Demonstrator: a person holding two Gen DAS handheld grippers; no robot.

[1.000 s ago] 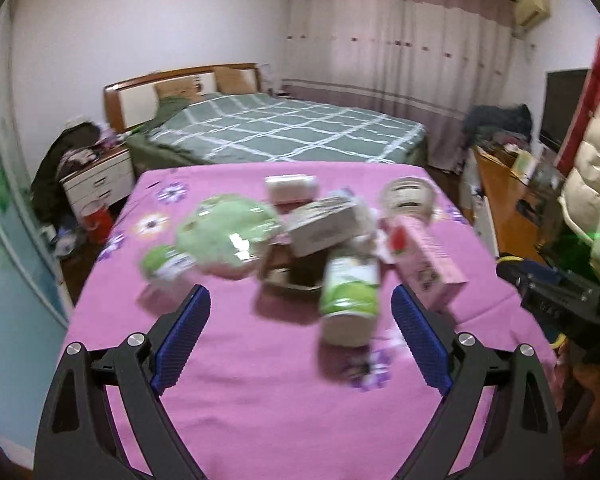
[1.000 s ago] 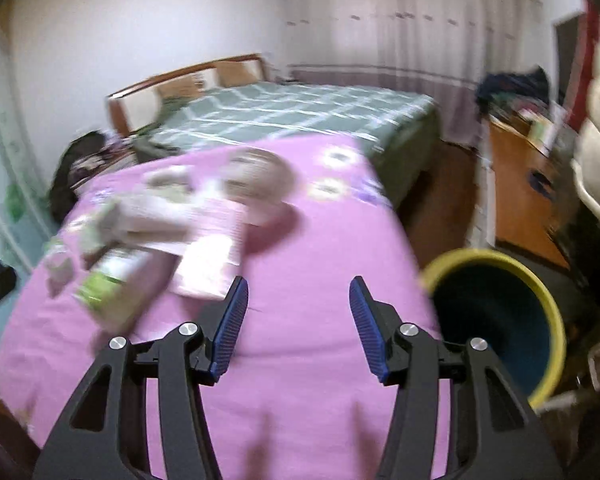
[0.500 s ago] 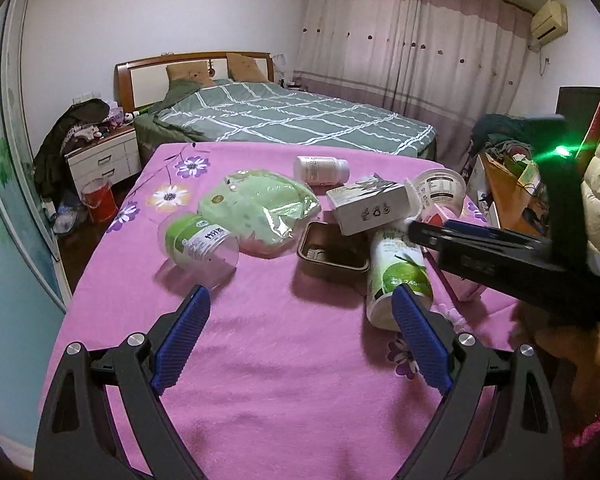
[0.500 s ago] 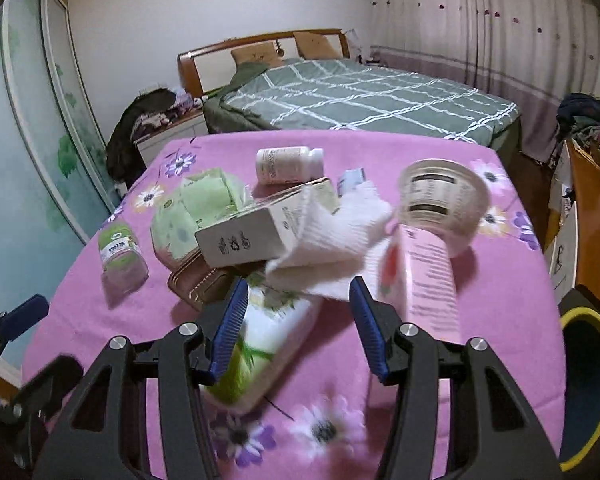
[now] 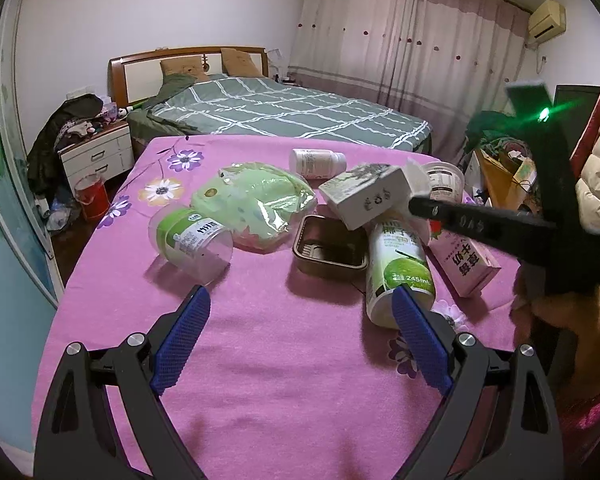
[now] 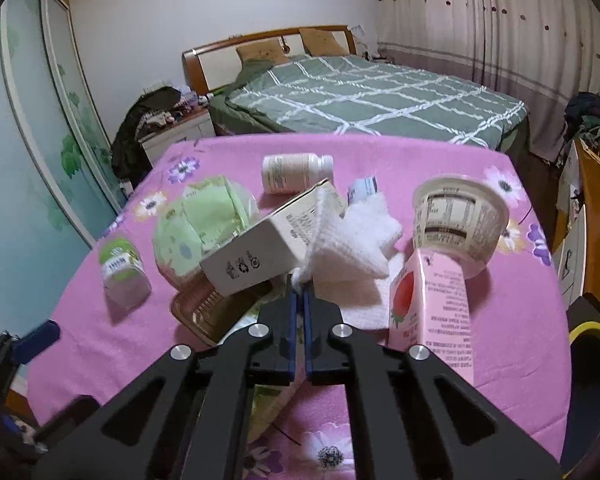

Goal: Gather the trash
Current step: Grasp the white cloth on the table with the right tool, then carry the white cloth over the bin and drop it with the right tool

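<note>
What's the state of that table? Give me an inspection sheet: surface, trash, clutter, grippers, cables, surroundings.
Surface: pink flowered cloth, trash piled mid-table.
Job's things: tissue, white box over a brown tray, pink carton, tub, pill bottle, green bag, drink bottle, plastic cup on its side.
Clutter: nothing seen beyond the trash.
Grippers: left gripper open, holding nothing; right gripper has just closed, pinching the tissue's corner.
Cables: nothing seen.
Surroundings: yellow-rimmed bin off the table's right edge; bed and nightstand behind.
</note>
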